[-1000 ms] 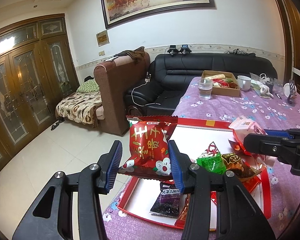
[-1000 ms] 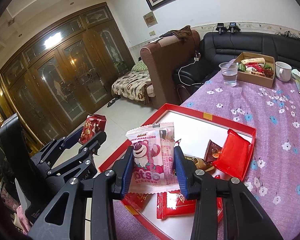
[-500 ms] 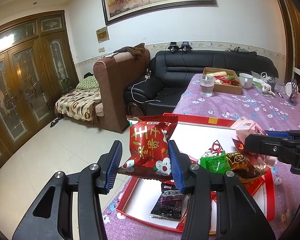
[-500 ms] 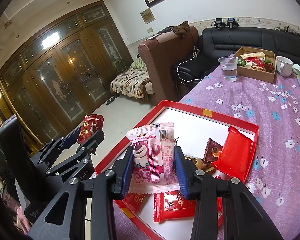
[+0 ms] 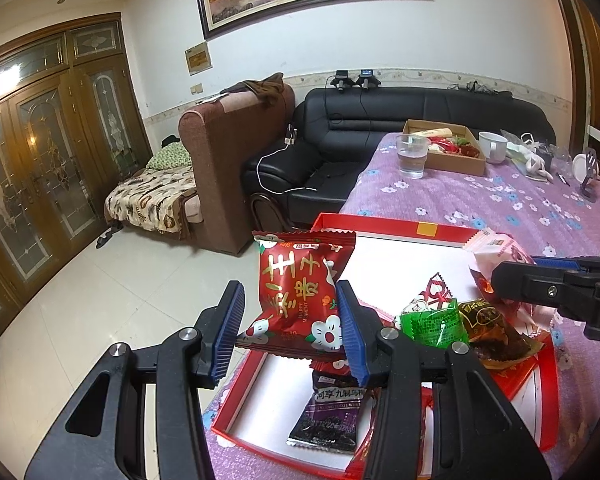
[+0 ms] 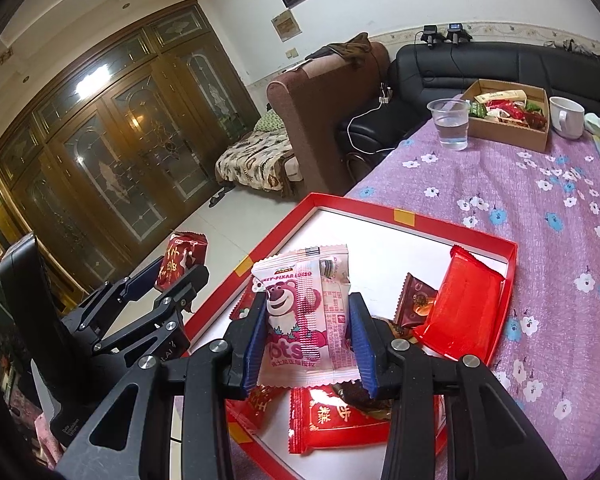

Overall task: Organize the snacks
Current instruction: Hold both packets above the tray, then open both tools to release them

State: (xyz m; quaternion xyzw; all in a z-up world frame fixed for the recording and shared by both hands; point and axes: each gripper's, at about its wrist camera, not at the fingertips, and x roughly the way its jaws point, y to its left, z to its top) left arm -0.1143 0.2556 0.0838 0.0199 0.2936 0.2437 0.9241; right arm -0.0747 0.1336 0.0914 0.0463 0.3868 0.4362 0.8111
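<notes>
While both packets stand upright, long axes vertical, the left gripper (image 5: pixel 290 320) pinches the red packet (image 5: pixel 300 292) and the right gripper (image 6: pixel 307 340) pinches the pink packet (image 6: pixel 306 320), partly closed, above the red tray (image 6: pixel 404 216). Both now hang slightly lower over it.

Count on inspection: two grippers, left gripper (image 5: pixel 290 328) and right gripper (image 6: pixel 308 340), one packet clamped in each: one red packet (image 5: pixel 300 292), one pink bear packet (image 6: pixel 304 320). Below the claws, one red tray (image 6: pixel 404 216). Far ahead of them: one plastic cup (image 6: pixel 452 124), one cardboard box (image 6: pixel 512 130), one white mug (image 6: pixel 566 116)
</notes>
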